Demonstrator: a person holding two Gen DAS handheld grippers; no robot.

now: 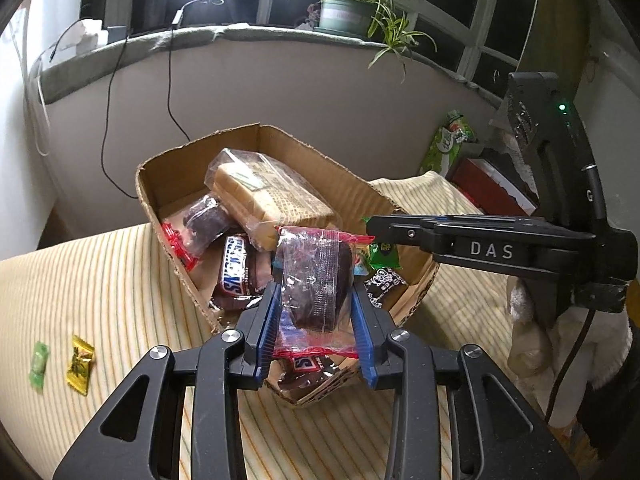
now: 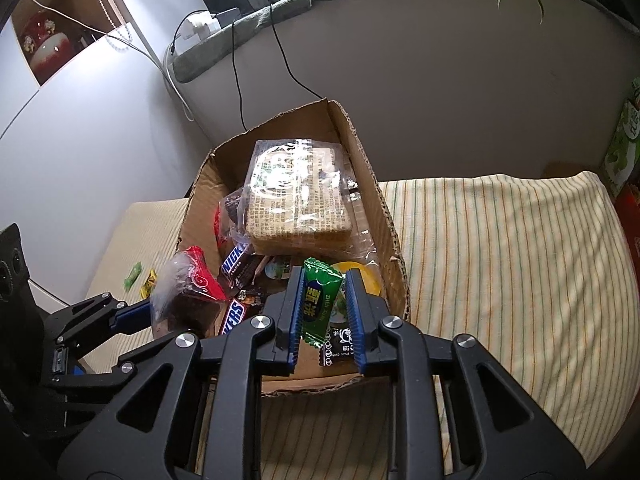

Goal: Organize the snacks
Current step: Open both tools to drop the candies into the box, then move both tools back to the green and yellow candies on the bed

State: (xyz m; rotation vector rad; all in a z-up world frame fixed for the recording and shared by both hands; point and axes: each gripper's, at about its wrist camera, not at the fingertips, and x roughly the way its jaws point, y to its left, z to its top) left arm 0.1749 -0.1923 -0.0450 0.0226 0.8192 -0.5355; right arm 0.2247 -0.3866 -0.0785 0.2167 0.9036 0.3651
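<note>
- Snacks fill a cardboard box (image 1: 176, 176) on the striped cloth (image 1: 100, 288): a clear pack of wafers (image 1: 272, 196) on top, Snickers bars (image 1: 236, 266) and a dark cake packet (image 1: 200, 224) below.
- Left gripper (image 1: 316, 320) clamps a red-edged cake packet (image 1: 318, 284) above the box's near end.
- Right gripper (image 2: 324, 312) grips a green candy (image 2: 320, 300) over the near right corner.
- Two loose candies, green (image 1: 39, 364) and yellow (image 1: 81, 363), lie on the cloth left of the box.
</note>
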